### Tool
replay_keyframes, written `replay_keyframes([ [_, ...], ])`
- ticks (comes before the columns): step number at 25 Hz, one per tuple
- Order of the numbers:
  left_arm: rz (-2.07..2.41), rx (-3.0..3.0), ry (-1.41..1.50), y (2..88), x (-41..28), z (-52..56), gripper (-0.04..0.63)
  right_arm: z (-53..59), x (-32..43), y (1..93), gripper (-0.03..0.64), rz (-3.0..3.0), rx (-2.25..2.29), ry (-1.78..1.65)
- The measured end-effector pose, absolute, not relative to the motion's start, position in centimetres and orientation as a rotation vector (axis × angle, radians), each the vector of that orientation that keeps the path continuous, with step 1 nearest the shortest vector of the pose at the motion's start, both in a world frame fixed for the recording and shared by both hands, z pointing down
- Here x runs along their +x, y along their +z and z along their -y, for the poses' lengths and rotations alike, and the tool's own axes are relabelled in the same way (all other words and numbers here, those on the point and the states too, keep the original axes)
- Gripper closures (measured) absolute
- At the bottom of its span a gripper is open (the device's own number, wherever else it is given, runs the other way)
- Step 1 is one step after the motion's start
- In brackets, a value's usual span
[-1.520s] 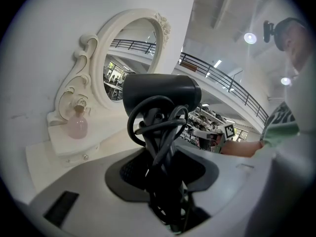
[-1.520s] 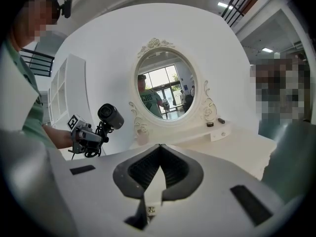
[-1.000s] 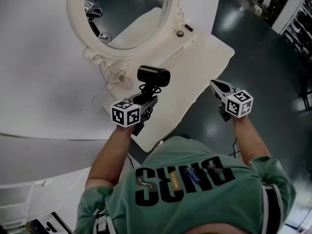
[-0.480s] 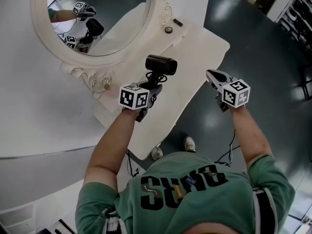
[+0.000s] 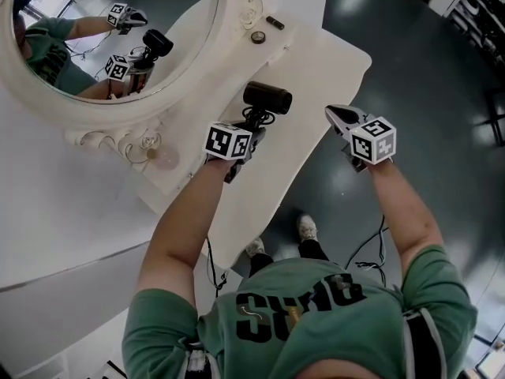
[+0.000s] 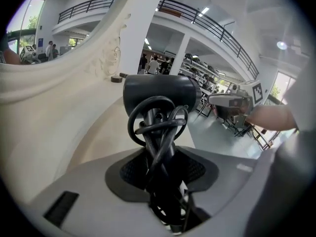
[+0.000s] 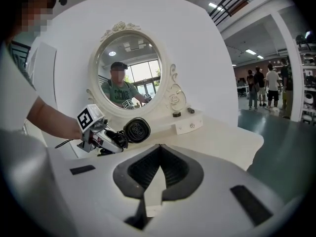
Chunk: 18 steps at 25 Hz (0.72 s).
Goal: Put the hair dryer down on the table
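- mirror [image 5: 118, 46]: more of its glass is showing in the head view than a second ago, now reflecting the person, both marker cubes and the dryer. this looks like the view swinging, not the task moving on.
- left gripper [image 5: 252, 130]: it is clamping at a middling width on the dryer's handle, with the cord wound round it between the jaws. the grip is looking the same as a second ago.
- dryer [image 5: 267, 98]: it is riding upright, barrel on top, in the air over the table and not touching it. it seems to be drifting a little toward the shelf under the mirror, though the swinging view makes that hard to be sure of.
- table [image 5: 319, 69]: its white top is lying bare under and to the right of the dryer, so there is room to set it down.
- right gripper [image 5: 334, 114]: its jaws are resting together with nothing between them, and it is hovering past the table's right edge, over the floor.
- judgement: the put-down is not yet starting. the left gripper is likely needing to come down until the dryer rests on the top, then let go.
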<state>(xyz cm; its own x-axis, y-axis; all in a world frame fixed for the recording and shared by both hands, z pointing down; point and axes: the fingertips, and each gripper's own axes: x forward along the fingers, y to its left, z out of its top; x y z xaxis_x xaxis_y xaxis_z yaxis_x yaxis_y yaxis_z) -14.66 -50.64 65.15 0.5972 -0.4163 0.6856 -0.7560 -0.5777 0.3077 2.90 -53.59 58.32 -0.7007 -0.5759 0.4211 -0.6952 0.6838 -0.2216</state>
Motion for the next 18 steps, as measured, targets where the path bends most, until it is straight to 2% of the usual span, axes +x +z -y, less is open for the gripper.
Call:
replay_keyframes([
  [18,0.851,2.175,0.984,72.3,-12.2,56.4,0.425,55.7,3.9,64.6,0.623,2.529,0.965,0.58],
])
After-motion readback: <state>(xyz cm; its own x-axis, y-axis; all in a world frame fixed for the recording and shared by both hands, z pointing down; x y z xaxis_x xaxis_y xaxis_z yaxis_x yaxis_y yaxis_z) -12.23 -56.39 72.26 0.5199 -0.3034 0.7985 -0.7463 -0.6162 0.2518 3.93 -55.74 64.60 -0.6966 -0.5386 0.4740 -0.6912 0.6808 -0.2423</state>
